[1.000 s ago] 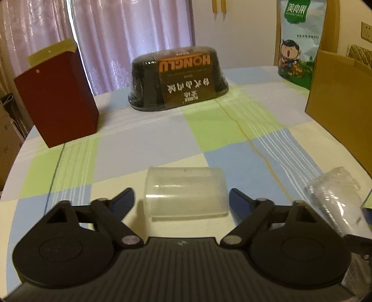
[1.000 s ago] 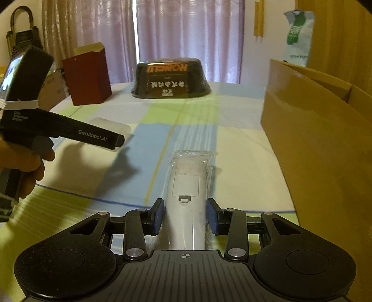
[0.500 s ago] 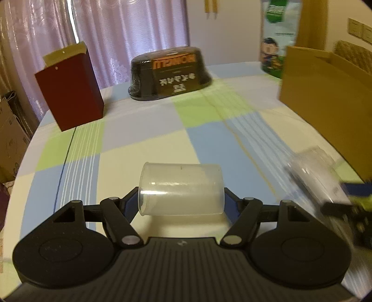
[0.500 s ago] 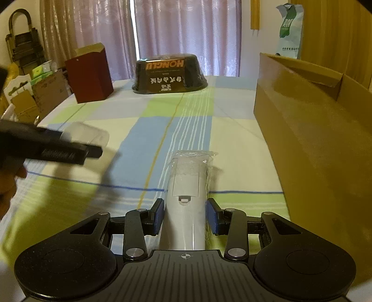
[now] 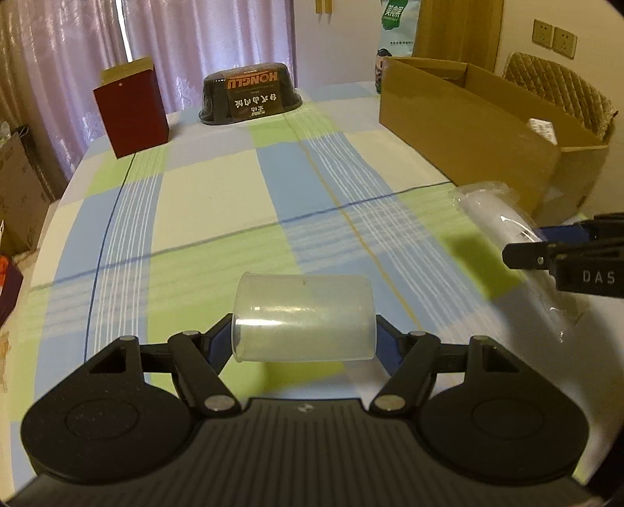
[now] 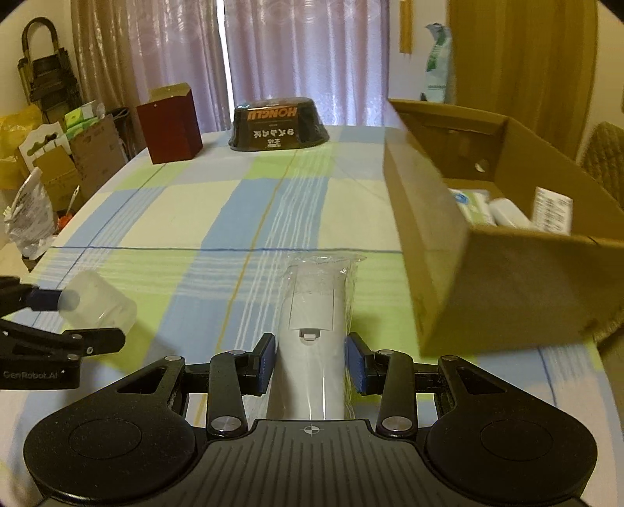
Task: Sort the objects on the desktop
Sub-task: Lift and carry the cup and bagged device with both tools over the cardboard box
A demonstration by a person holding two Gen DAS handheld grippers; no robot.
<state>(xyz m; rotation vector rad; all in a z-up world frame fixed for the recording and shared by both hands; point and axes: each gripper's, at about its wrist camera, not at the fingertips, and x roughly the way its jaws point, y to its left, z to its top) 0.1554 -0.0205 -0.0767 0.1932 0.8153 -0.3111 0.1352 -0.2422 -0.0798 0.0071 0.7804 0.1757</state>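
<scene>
- Left gripper (image 5: 304, 343) clamped on a clear plastic cup (image 5: 304, 318) – cup lying sideways between the blue pads, lifted above the table (image 5: 218, 202) near its front edge.
- Right gripper (image 6: 311, 360) closed on a white remote in a clear wrapper (image 6: 314, 331), held lengthwise, pointing away over the checked tablecloth (image 6: 249, 210).
- Open cardboard box (image 6: 503, 249) along the table's right edge, just beside the remote – white packets visible inside.
- Dark red box (image 5: 130, 111) upright near the far left corner.
- Black packaged container (image 5: 251, 97) at the far edge, label upside down.
- Green snack bag (image 5: 397, 23) behind the cardboard box at the far right corner.
</scene>
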